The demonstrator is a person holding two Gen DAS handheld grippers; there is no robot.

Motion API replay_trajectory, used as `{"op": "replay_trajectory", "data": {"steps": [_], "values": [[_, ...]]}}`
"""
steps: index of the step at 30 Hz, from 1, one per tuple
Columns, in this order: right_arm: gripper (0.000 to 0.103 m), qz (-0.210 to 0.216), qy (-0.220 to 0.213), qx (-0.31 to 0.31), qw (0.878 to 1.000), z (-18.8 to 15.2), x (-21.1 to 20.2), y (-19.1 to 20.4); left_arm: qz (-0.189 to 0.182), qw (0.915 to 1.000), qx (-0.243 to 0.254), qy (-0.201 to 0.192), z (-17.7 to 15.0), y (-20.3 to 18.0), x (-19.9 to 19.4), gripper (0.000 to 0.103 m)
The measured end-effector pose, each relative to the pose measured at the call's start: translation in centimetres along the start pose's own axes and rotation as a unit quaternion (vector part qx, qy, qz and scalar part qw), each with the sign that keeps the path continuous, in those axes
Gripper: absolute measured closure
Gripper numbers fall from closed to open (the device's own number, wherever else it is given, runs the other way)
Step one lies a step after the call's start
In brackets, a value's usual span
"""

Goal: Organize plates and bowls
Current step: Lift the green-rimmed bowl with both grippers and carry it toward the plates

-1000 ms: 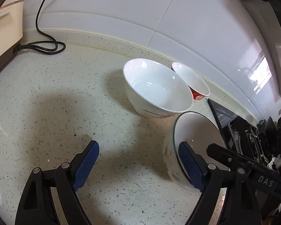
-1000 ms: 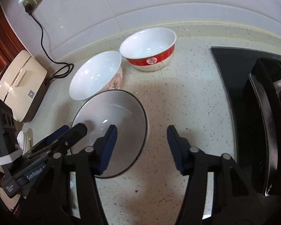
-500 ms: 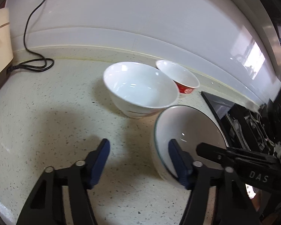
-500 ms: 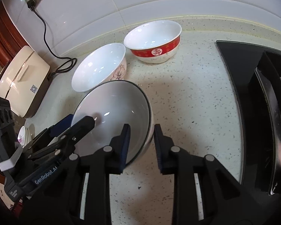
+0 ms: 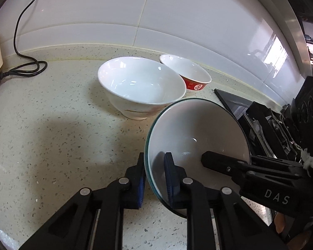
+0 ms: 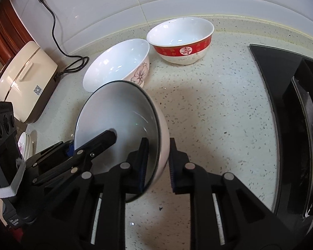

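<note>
- left gripper [image 5: 154, 177] is clamped tight, blue pads pinching the near rim of the bowl [image 5: 196, 133]
- right gripper [image 6: 157, 166] grips the opposite rim, one pad inside, one outside (both angled slightly down)

A white bowl with a thin dark rim [image 5: 196, 137] [image 6: 119, 116] is tilted steeply, its opening facing sideways and up, above the speckled countertop [image 5: 52, 137] [image 6: 208, 114]. Opposite sides of its wall are clamped between blue pads. Just behind it on the countertop stands a white bowl with a pink flower on its side [image 5: 141, 85] [image 6: 119, 62], upright and empty. Close beside the flowered bowl, nearer the tiled wall, stands a white bowl with a red band and a round emblem [image 5: 185, 70] [image 6: 181, 39], also upright and empty.
</note>
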State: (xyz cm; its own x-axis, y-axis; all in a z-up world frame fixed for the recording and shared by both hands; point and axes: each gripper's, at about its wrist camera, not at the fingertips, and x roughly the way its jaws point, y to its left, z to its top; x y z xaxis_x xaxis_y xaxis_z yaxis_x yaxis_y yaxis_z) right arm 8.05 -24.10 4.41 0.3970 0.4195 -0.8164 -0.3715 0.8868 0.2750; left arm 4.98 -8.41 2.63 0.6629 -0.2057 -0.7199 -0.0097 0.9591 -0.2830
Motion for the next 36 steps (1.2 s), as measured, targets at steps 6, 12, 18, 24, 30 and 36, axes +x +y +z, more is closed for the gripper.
{"op": "replay_trajectory", "data": {"steps": [6,12,18,24,30,36], "values": [[0.082,0.022,0.000,0.006,1.000,0.2,0.2,0.1,-0.001,0.9999,-0.015,-0.004,-0.1,0.7,-1.0,0.085],[0.082,0.049,0.005,0.007,0.999,0.1,0.8,0.9,0.002,0.9993,-0.037,-0.002,-0.3,1.7,-1.7,0.085],[0.082,0.084,0.000,0.002,0.996,0.1,0.9,2.0,0.019,0.9986,-0.042,-0.027,-0.4,2.4,-3.1,0.085],[0.082,0.116,0.002,-0.018,0.993,0.0,1.7,4.6,0.033,0.9964,-0.067,-0.039,-0.9,4.7,-4.8,0.085],[0.082,0.137,0.018,-0.038,0.990,-0.5,2.6,7.1,0.043,0.9942,-0.088,-0.045,-1.8,7.0,-6.3,0.085],[0.081,0.165,0.024,-0.047,0.985,-0.7,2.7,8.5,0.048,0.9928,-0.096,-0.052,-2.8,8.3,-7.5,0.085]]}}
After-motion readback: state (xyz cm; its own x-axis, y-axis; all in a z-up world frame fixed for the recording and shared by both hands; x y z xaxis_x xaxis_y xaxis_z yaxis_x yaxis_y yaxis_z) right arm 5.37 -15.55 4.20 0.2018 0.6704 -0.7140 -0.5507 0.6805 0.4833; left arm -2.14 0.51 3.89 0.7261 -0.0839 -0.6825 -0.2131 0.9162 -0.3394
